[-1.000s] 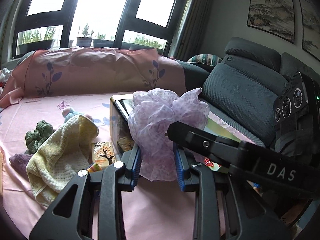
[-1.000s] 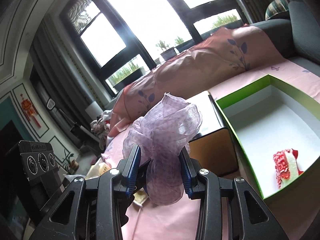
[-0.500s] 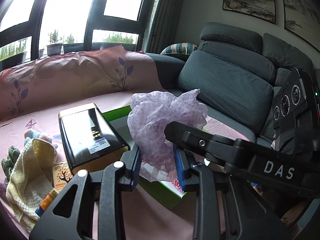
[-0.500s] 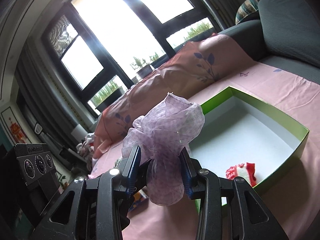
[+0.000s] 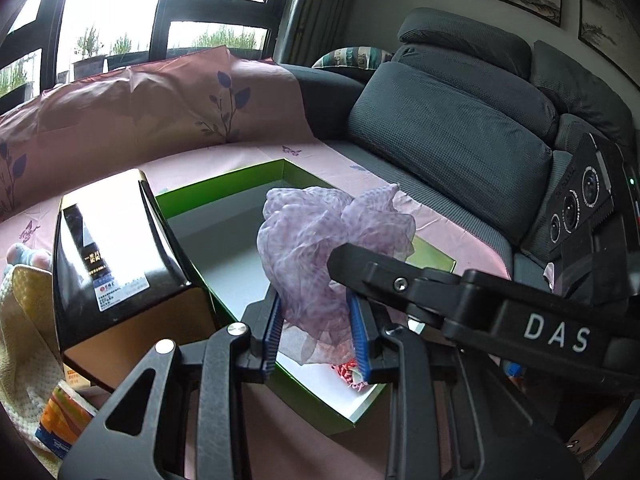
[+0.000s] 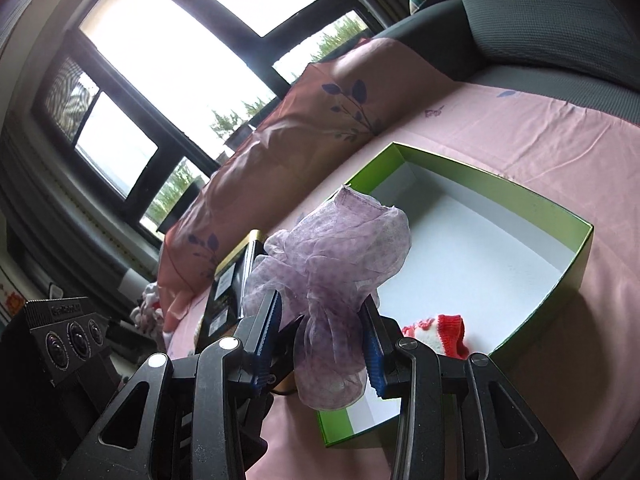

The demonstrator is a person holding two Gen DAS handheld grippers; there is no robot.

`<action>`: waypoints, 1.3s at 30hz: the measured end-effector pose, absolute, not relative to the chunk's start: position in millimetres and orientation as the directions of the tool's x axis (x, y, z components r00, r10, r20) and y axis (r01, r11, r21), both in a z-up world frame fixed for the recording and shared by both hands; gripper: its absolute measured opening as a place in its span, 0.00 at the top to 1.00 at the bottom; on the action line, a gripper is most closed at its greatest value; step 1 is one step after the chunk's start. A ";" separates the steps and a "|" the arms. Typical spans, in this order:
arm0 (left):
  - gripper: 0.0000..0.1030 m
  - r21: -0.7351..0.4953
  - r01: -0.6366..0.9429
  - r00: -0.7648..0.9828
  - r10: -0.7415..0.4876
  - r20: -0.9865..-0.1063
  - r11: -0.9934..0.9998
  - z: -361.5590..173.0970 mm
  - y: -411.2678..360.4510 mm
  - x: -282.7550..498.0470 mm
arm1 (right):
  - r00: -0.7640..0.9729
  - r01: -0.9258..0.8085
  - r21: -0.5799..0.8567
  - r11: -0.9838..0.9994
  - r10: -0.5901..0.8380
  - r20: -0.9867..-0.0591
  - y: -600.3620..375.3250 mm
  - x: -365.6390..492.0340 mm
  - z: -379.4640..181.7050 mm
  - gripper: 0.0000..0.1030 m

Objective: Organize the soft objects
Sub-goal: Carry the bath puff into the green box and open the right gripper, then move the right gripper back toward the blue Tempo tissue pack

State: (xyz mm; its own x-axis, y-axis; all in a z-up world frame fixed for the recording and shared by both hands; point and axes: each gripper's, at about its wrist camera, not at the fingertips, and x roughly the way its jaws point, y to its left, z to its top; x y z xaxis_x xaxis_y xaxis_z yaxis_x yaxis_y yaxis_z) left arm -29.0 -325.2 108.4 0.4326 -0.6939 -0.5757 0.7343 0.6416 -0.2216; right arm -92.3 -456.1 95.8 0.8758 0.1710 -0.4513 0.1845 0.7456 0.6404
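Note:
A sheer lilac scarf [image 5: 324, 248] is bunched up and held from both sides, above the near end of an open green box [image 5: 224, 180] with a white floor. My left gripper [image 5: 316, 336] is shut on the scarf's lower part. My right gripper [image 6: 324, 344] is shut on the same lilac scarf [image 6: 336, 264]; its black arm crosses the left wrist view from the right. Inside the green box [image 6: 500, 184], a red and white knitted item [image 6: 440, 332] lies in the near corner.
A black and gold carton [image 5: 116, 264] stands against the box's left side. A cream waffle towel [image 5: 20, 344] and a small printed pack [image 5: 60, 420] lie at the left. The pink sheet [image 6: 540, 128] covers the seat; grey sofa cushions [image 5: 452, 144] rise at the right.
Both grippers have carried the scarf rightward, from beside the towel and carton to above the green box, and slightly lower. The box and knitted item have come into fuller view.

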 end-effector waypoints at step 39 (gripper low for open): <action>0.15 -0.274 0.574 0.548 -0.610 -0.572 0.772 126.4 -239.7 -29.0 | 0.858 0.342 0.484 0.805 -0.058 -0.510 -438.5 -98.0 108.7 0.15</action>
State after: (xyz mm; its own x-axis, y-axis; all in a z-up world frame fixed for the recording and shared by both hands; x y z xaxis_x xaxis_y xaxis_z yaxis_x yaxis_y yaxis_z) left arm -29.0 -239.7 126.4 0.5482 -0.6102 -0.5720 0.5735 0.7720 -0.2739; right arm -98.0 -438.5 108.7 0.8582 -0.0579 -0.5101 0.3422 0.8052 0.4843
